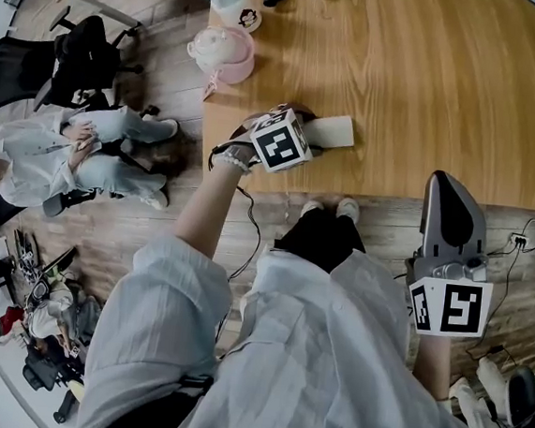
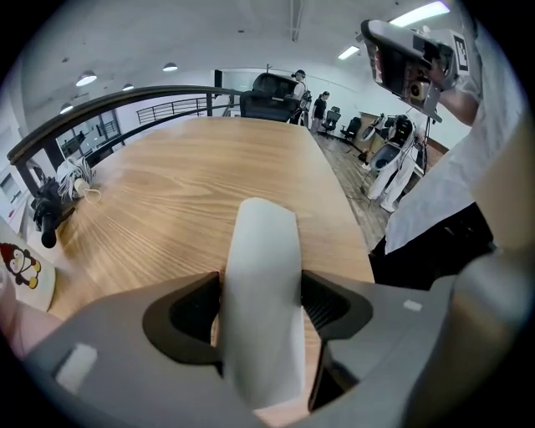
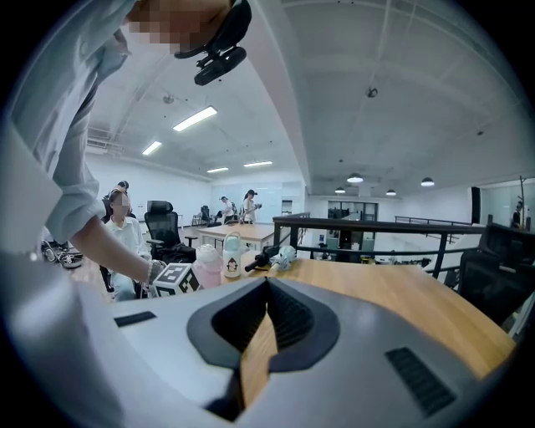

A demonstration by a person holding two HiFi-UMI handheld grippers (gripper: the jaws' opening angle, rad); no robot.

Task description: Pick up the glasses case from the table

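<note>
Gripping the pale off-white, rounded glasses case (image 2: 262, 284) across its middle, the left gripper (image 1: 303, 142) is clenched on it, one dark ribbed pad (image 2: 331, 306) pressed against each long side; the case's rounded end sticks out past the jaws over the light wooden desk (image 1: 432, 74). In the head view the case sits at the desk's near edge, towards its near left corner, its free end pointing along that edge to the right; whether it rests on the wood or is held just clear of it I cannot tell. The gripper's black-and-white marker cube covers most of the jaws from above, and the person's left hand, in a pale sleeve, holds it from the near side.

The right gripper (image 1: 451, 203) hangs well apart from the case, off the desk past its near edge, over the wooden floor (image 1: 522, 308) at the person's right side; its jaws are drawn together with nothing between them, only a thin sliver of desk showing through.

A pink lidded pot (image 1: 223, 52) stands at the desk's left edge; a white bottle with a cartoon figure (image 1: 233, 3) stands just beyond it, nearer the far edge.
</note>
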